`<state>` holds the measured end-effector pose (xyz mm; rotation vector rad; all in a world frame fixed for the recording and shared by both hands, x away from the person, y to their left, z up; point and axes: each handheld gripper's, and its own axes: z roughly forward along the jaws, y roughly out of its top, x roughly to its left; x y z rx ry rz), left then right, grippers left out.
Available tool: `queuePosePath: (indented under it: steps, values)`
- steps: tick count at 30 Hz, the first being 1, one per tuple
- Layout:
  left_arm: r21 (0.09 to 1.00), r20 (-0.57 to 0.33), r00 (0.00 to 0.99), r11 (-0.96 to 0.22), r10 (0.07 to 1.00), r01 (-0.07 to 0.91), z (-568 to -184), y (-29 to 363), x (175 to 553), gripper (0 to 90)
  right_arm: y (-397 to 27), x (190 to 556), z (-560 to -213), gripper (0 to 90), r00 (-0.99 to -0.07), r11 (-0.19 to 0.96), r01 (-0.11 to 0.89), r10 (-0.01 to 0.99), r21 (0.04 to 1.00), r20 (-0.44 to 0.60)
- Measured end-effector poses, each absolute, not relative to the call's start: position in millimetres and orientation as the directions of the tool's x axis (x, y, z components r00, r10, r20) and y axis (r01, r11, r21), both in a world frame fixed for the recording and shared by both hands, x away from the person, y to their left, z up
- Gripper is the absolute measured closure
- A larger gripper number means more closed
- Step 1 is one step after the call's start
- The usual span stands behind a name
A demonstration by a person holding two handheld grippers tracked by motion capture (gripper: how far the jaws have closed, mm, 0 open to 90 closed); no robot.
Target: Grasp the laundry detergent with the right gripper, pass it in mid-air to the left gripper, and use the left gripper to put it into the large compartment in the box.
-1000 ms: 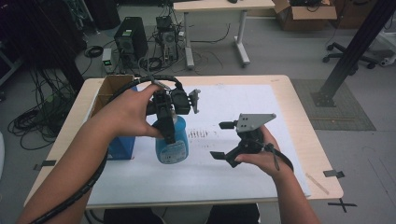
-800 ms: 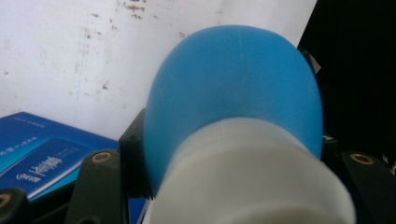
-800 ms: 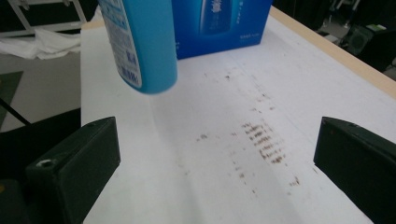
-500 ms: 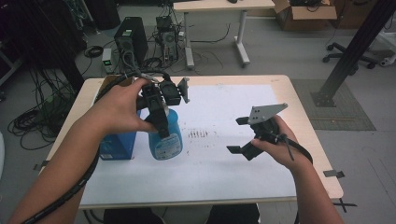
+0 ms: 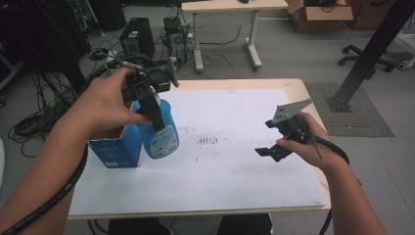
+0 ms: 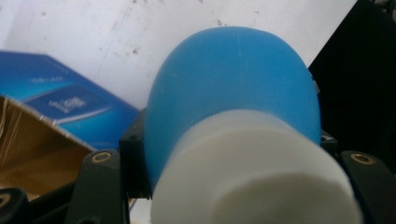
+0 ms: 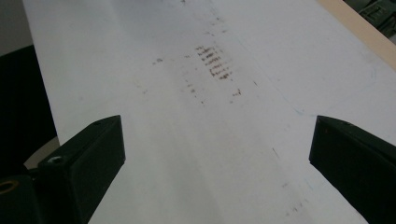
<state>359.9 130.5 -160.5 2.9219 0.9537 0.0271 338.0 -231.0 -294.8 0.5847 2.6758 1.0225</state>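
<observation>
The left gripper (image 5: 155,113) has its jaws pinched on the neck of a blue bottle (image 5: 160,134), just below the bottle's white cap (image 6: 252,177); in the left gripper view the black jaws press against both sides of the blue body. The bottle hangs upright in that grip at the left side of the white sheet (image 5: 235,161), right beside an open blue box (image 5: 115,149) whose brown inside shows. The right gripper (image 5: 274,149) stands spread wide with nothing between its jaws, which have just been closing a little; it hovers over the right part of the sheet, well apart from the bottle. Dark smudges (image 7: 215,63) mark the sheet between the two grippers. The sheet lies on a wooden table (image 5: 313,112).
</observation>
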Motion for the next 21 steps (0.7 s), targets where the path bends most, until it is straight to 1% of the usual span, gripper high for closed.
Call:
queuePosePath:
  steps: [9,14,15,20,21]
  values:
    - [0.088,0.020,0.729,-0.728,0.684,0.680,-133.7,152.2,363.6,38.3,-247.9,343.7,-294.2,4.4,-0.883,0.726,0.358,0.468,0.587,-0.041]
    - [0.096,0.024,0.694,-0.692,0.720,0.715,-124.8,159.6,365.5,38.3,-251.9,346.7,-295.4,4.7,-0.880,0.735,0.374,0.474,0.566,-0.034]
    - [0.108,0.026,0.668,-0.667,0.744,0.738,-120.0,163.4,366.4,38.3,-252.7,347.3,-296.2,4.7,-0.878,0.739,0.378,0.477,0.557,-0.038]
    - [0.124,0.025,0.625,-0.623,0.780,0.773,-110.8,170.0,368.4,38.3,-253.0,348.4,-297.3,4.8,-0.879,0.748,0.383,0.476,0.542,-0.035]
    - [0.133,0.019,0.595,-0.591,0.804,0.795,-105.7,173.9,370.1,38.3,-253.0,349.1,-297.3,4.9,-0.881,0.755,0.383,0.472,0.532,-0.037]
